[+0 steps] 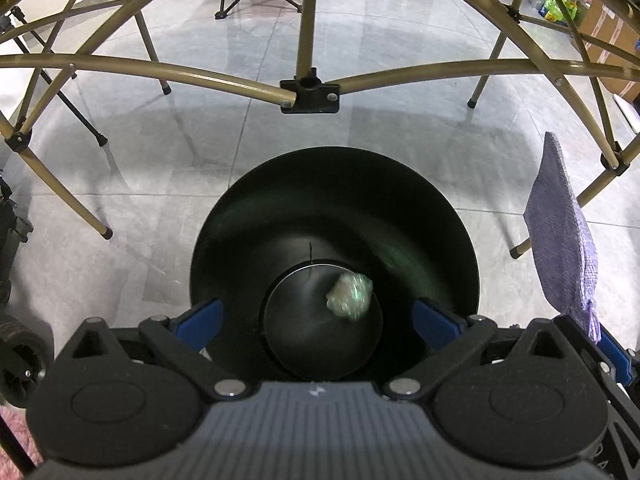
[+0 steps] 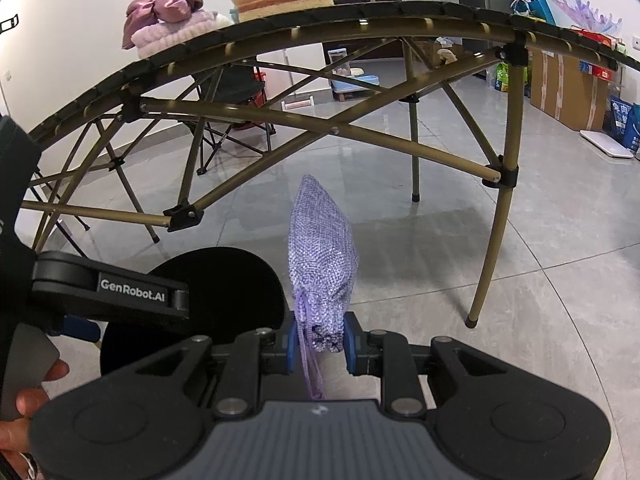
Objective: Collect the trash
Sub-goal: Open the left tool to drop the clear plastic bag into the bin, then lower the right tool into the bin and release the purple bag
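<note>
A black round bin (image 1: 224, 248) stands on the floor under the folding table, seen from above in the left wrist view. A crumpled greenish wrapper (image 1: 350, 294), blurred, is inside it near the bottom. My left gripper (image 1: 318, 316) is open and empty over the bin's mouth. My right gripper (image 2: 322, 344) is shut on a purple woven drawstring pouch (image 2: 322, 252), held upright; the pouch also shows in the left wrist view (image 1: 560, 232). The bin also shows in the right wrist view (image 2: 224, 280), to the left of the pouch.
The folding table's gold metal legs and cross bars (image 1: 308, 20) (image 2: 508, 184) surround the bin. A folding chair (image 2: 232, 92), cardboard boxes (image 2: 568, 84) and bags stand further back. A pink bow and towels (image 2: 168, 20) lie on the tabletop. A wheeled cart (image 1: 16, 356) stands at the left.
</note>
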`<state>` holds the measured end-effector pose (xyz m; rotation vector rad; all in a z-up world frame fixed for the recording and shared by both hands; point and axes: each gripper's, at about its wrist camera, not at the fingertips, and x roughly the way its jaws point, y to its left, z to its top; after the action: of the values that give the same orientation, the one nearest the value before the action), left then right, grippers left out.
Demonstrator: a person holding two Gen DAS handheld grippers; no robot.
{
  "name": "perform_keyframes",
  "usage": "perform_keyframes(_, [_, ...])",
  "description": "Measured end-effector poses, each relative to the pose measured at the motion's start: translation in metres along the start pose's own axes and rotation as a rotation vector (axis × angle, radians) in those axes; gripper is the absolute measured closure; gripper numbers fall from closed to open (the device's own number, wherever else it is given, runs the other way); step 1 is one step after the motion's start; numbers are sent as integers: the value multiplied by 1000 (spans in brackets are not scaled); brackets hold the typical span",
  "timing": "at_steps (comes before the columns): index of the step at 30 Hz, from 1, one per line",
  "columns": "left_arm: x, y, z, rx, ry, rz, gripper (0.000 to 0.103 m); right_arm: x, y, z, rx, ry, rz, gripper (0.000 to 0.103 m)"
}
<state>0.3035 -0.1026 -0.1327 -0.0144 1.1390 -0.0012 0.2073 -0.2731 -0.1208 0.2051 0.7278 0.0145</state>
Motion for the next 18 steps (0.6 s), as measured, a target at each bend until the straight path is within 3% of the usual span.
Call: perform_keyframes(18, [-29, 45, -6, -57, -68, 2, 0, -14, 53, 10, -49, -16, 72, 81])
